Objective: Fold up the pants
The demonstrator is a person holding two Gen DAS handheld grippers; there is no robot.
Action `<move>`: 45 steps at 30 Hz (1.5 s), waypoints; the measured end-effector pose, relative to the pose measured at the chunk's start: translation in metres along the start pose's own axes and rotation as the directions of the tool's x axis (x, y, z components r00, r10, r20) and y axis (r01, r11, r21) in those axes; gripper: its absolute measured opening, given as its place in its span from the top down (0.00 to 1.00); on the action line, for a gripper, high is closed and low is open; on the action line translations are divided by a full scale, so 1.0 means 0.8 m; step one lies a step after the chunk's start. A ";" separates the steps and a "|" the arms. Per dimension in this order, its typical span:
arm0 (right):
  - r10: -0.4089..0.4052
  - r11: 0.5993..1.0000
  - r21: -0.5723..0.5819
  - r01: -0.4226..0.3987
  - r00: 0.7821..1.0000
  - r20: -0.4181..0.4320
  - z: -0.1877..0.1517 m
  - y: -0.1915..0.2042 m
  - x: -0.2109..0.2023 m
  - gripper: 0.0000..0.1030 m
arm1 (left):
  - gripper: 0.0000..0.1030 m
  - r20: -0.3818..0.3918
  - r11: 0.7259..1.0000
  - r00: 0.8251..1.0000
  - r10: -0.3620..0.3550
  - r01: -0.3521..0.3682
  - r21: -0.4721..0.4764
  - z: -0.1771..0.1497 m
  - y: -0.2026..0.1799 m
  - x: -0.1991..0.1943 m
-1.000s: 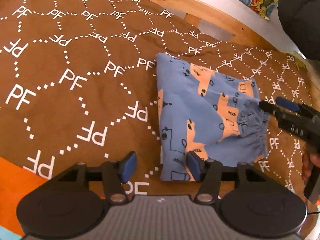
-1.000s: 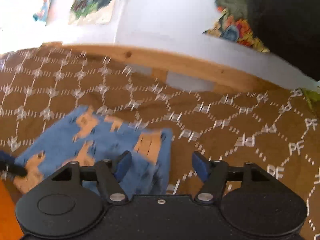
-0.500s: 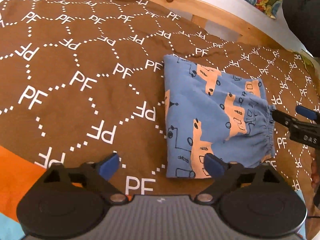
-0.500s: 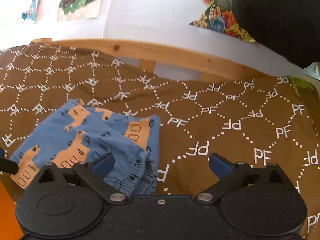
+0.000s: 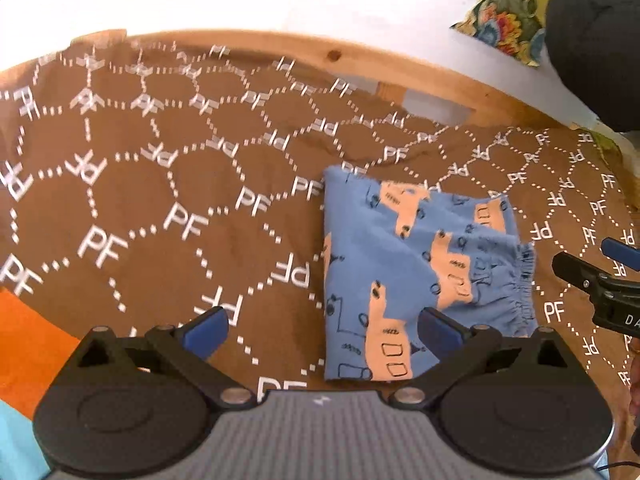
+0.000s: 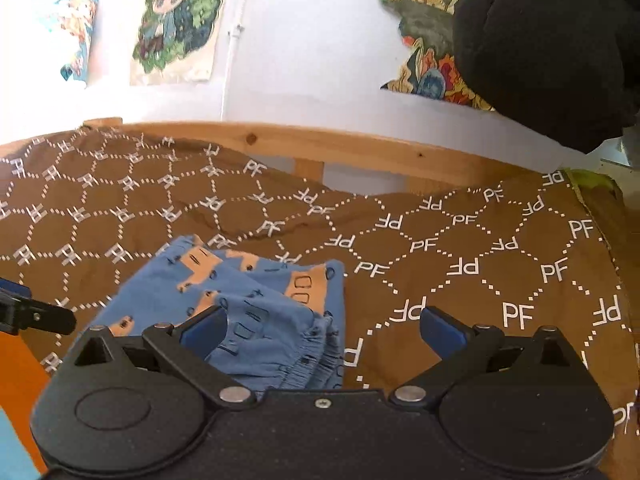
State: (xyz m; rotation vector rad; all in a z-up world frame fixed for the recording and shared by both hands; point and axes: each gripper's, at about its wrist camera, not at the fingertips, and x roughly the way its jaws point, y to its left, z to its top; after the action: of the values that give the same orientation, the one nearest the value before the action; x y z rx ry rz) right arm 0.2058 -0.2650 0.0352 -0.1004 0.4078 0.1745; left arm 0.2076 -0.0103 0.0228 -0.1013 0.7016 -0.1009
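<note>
Jaws just opened wide — both empty | pants [image 5: 420, 272] folded, released

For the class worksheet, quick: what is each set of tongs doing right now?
Left tongs: open, just widened, holding nothing.
Right tongs: open, just widened, holding nothing.

Brown PF-print cover [image 5: 168, 184]; folded blue pants [image 5: 404, 276] lie on it, apparently flat.

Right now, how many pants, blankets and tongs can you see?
Pants: 1
Blanket: 1
Tongs: 2, left tongs and right tongs
Total: 4
</note>
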 end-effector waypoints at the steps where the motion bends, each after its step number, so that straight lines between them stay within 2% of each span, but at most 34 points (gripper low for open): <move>1: 0.000 1.000 0.007 0.000 1.000 0.006 0.000 0.001 -0.006 0.01 | 0.00 0.012 1.000 1.000 0.005 -0.005 0.007 0.001 -0.003 -0.005; 9: 0.019 0.998 0.054 -0.021 0.999 0.050 -0.001 0.000 -0.049 0.01 | 0.00 0.112 0.996 0.993 0.049 -0.057 0.062 0.000 -0.030 -0.045; 16: -0.011 0.998 0.070 0.005 0.995 0.099 -0.012 0.000 -0.090 0.01 | 0.00 0.177 0.989 0.982 0.068 -0.089 0.115 -0.018 -0.046 -0.072; 23: -0.035 0.998 0.062 0.029 0.993 0.109 -0.037 0.004 -0.130 0.01 | 0.00 0.158 0.981 0.983 0.097 -0.121 0.154 -0.053 -0.054 -0.087; 31: -0.067 0.990 0.132 0.056 0.995 0.081 -0.061 0.003 -0.166 0.01 | 0.00 0.147 0.979 0.982 0.115 -0.137 0.153 -0.089 -0.049 -0.110; 35: -0.069 0.986 0.155 0.059 0.996 0.056 -0.071 0.006 -0.177 0.01 | 0.00 0.155 0.980 0.982 0.111 -0.134 0.149 -0.100 -0.046 -0.119; 45: -0.050 0.987 0.154 0.040 0.997 0.062 -0.083 0.015 -0.182 0.01 | 0.00 0.159 0.979 0.982 0.105 -0.130 0.158 -0.120 -0.046 -0.125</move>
State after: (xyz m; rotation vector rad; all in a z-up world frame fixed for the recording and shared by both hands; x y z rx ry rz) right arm 0.0464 -0.2838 0.0323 0.0469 0.3514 0.1008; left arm 0.0672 -0.0395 0.0186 0.0942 0.5453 -0.0380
